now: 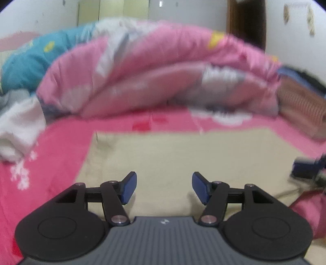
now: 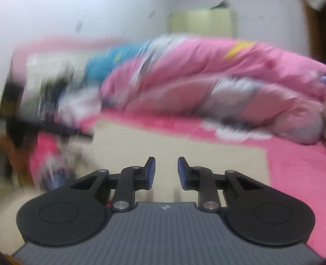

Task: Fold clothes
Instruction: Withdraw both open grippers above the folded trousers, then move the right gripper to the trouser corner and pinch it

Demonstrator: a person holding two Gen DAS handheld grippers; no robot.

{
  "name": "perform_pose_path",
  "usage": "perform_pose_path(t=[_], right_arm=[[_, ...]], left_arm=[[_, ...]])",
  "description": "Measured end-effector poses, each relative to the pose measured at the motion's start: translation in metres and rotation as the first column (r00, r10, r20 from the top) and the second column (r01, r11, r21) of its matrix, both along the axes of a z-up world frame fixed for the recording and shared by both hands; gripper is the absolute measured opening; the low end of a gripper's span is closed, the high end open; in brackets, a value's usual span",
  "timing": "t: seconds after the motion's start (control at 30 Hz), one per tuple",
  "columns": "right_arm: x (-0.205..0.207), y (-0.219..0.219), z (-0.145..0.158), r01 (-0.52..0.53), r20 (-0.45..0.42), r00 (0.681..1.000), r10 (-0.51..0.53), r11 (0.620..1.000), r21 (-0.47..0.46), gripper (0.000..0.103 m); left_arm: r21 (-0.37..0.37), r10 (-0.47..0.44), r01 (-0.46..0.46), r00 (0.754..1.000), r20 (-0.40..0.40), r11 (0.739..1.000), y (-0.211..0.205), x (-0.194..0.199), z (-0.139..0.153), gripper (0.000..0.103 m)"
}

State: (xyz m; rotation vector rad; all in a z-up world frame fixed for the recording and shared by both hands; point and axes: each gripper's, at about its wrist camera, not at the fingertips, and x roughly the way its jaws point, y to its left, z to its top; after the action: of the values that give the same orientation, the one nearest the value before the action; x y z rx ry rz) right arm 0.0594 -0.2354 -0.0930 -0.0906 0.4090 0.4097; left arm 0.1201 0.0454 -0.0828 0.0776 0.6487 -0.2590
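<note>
Beige cloth [image 1: 183, 155], flat and smooth, lies spread on a pink bed sheet [image 1: 61, 146], and this is the garment to fold; in the right wrist view the same beige cloth [image 2: 183, 146] fills the middle ground under the fingers. Left gripper [image 1: 164, 187] hangs over the near part of the cloth with its two blue pads well apart and nothing between them, so it is open and holds nothing. Right gripper [image 2: 166, 173] is also over the cloth, its blue pads standing apart with a narrower gap, and no fabric is caught there; whether the tips touch the cloth I cannot tell. Behind the cloth a thick pink quilt [image 1: 159, 71] with white and grey patches lies rolled in a long heap across the bed, and a blue part of the bedding [image 1: 34, 59] shows at its left end. A white fluffy fabric [image 1: 18, 130] lies at the left edge of the left wrist view, just beside the quilt. At the right there is a brown striped fabric [image 1: 303, 106], and lower a dark blurred object [image 1: 307, 169] near the edge of the cloth. The right wrist view is strongly blurred on its left side, so the dark shapes there cannot be named. Pale walls [image 2: 61, 18] rise behind the bed.
</note>
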Motion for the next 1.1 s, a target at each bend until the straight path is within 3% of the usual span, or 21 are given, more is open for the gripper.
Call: perform_pose_path(t=[0.07, 0.17, 0.3, 0.47, 0.53, 0.67, 0.8, 0.87, 1.0, 1.1], right_arm=[[-0.002, 0.007, -0.028, -0.02, 0.012, 1.0, 0.021, 0.997, -0.073, 0.022], [0.006, 0.001, -0.005, 0.016, -0.077, 0.997, -0.015, 1.0, 0.018, 0.023], [-0.011, 0.015, 0.021, -0.027, 0.042, 0.999, 0.027, 1.0, -0.009, 0.023], [-0.007, 0.027, -0.017, -0.074, -0.046, 0.997, 0.069, 0.991, -0.111, 0.024], [-0.004, 0.028, 0.003, -0.05, -0.068, 0.997, 0.045, 0.995, -0.084, 0.024], [-0.005, 0.011, 0.015, 0.035, 0.003, 0.999, -0.035, 0.998, -0.044, 0.024], [0.003, -0.009, -0.023, 0.085, -0.058, 0.995, -0.087, 0.996, -0.032, 0.024], [0.007, -0.009, -0.014, 0.105, -0.085, 0.991, -0.105, 0.995, -0.006, 0.024], [0.005, -0.016, 0.008, 0.161, 0.009, 0.987, -0.161, 0.987, 0.021, 0.025], [0.016, -0.028, -0.018, 0.207, -0.098, 0.973, -0.208, 0.978, -0.018, 0.025]], left_arm=[[-0.006, 0.035, -0.036, 0.998, -0.043, 0.999, -0.002, 0.005, -0.007, 0.062], [0.002, 0.069, -0.069, 0.995, -0.074, 0.998, -0.005, 0.009, -0.002, 0.066], [0.023, 0.1, -0.098, 0.989, -0.109, 0.995, -0.011, 0.013, 0.001, 0.068], [0.055, 0.119, -0.113, 0.985, -0.121, 0.992, -0.015, 0.013, 0.003, 0.072], [0.065, 0.126, -0.118, 0.984, -0.127, 0.991, -0.017, 0.014, 0.003, 0.073], [0.07, 0.133, -0.124, 0.981, -0.141, 0.99, -0.018, 0.017, 0.005, 0.074], [0.083, 0.137, -0.126, 0.98, -0.141, 0.988, -0.022, 0.016, 0.005, 0.076], [0.09, 0.145, -0.133, 0.979, -0.14, 0.987, -0.022, 0.016, 0.005, 0.077], [0.09, 0.148, -0.136, 0.978, -0.145, 0.987, -0.022, 0.017, 0.006, 0.078], [0.094, 0.148, -0.135, 0.978, -0.147, 0.986, -0.023, 0.018, 0.006, 0.078]])
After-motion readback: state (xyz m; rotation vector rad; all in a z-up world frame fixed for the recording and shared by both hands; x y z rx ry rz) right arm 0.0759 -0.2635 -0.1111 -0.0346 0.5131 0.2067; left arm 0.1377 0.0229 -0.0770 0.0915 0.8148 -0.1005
